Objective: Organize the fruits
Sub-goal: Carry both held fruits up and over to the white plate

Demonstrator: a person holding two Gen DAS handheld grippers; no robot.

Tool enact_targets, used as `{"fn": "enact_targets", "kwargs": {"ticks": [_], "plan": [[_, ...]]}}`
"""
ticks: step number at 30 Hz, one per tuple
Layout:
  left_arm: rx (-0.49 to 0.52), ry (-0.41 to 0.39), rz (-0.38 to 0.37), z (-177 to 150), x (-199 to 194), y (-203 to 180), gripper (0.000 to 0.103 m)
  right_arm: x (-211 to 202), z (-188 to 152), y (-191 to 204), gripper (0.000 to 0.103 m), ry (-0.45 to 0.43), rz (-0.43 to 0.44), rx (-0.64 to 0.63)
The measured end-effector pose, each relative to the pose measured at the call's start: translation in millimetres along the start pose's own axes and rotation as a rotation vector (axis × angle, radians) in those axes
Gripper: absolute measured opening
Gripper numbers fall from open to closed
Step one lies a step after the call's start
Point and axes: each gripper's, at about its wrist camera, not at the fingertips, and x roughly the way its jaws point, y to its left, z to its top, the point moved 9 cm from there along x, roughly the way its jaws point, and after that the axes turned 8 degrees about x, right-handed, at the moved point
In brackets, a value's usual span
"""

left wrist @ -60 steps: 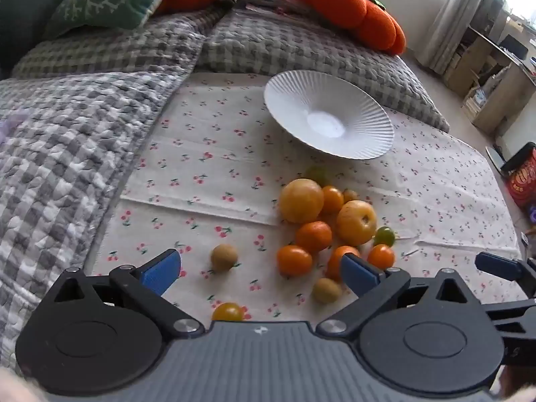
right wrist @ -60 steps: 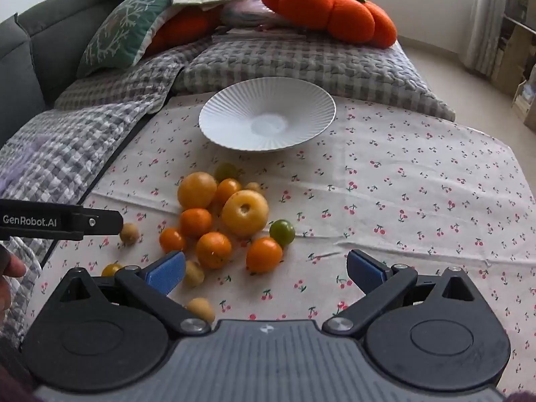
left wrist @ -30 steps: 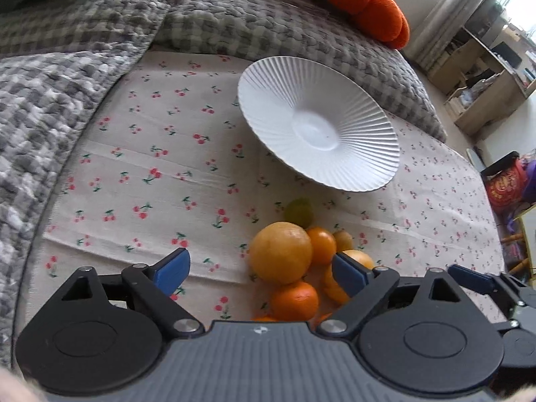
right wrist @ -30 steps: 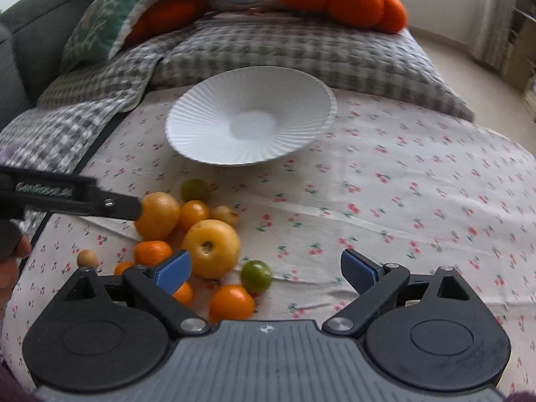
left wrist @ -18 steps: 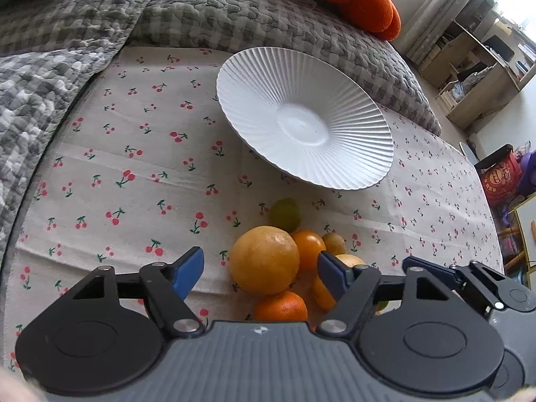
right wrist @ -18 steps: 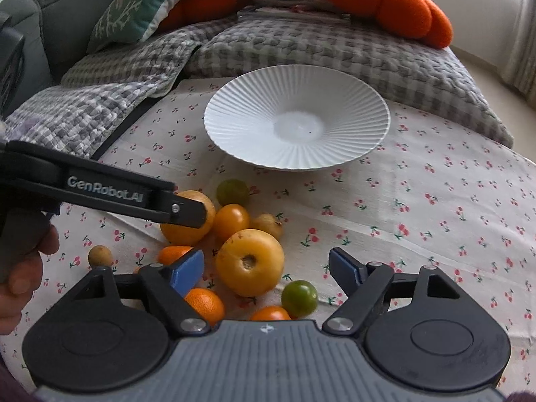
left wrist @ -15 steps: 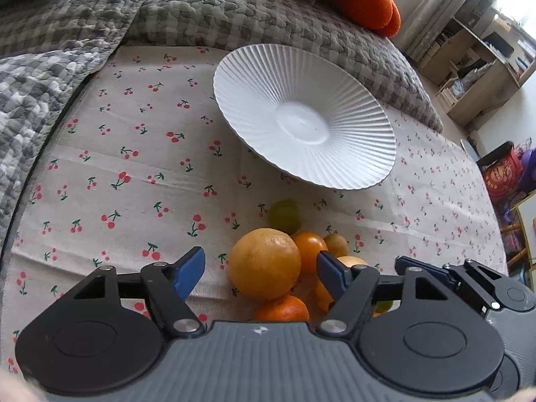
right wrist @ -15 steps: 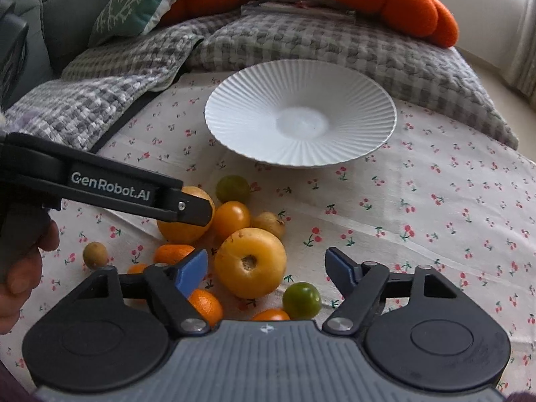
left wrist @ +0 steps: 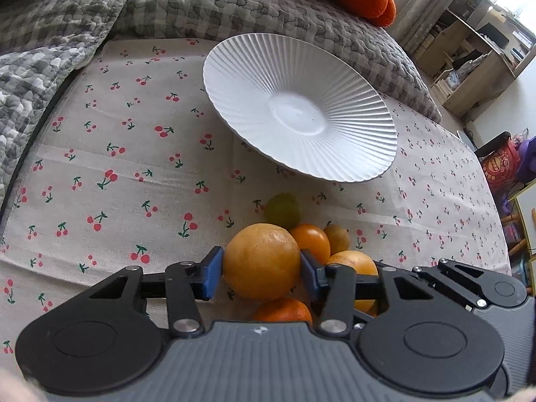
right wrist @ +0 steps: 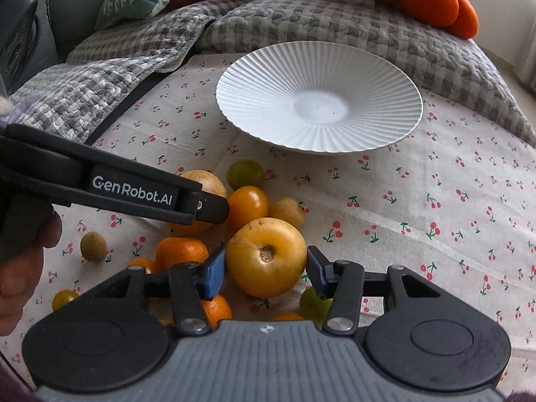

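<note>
Fruits lie heaped on the cherry-print cloth (left wrist: 110, 154), near the ribbed white plate (left wrist: 301, 114). Left gripper (left wrist: 262, 269) clamps the large round orange (left wrist: 261, 261); right gripper (right wrist: 266, 266) pinches the yellow apple-shaped fruit (right wrist: 266, 256). A small green fruit (right wrist: 244, 173) sits farther back.

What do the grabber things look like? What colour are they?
Both grabbers, left gripper and right gripper, are black with a ribbed grey body, round black discs, silver screws and blue pads. White letters on the left one's side read GenRobot.AI.
</note>
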Motion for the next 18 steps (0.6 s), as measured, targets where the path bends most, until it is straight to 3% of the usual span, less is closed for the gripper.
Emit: {"fn": "enact_targets", "kwargs": {"ticks": [12,18], "plan": [[-0.005,0.02,0.03,1,-12,3,0.041,-13,10,-6,0.046,-0.032,0.014,0.024],[-0.043,-0.054,0.033,22,-35,14,0.041,-29,31,-21,0.046,-0.101,0.031,0.087]]}}
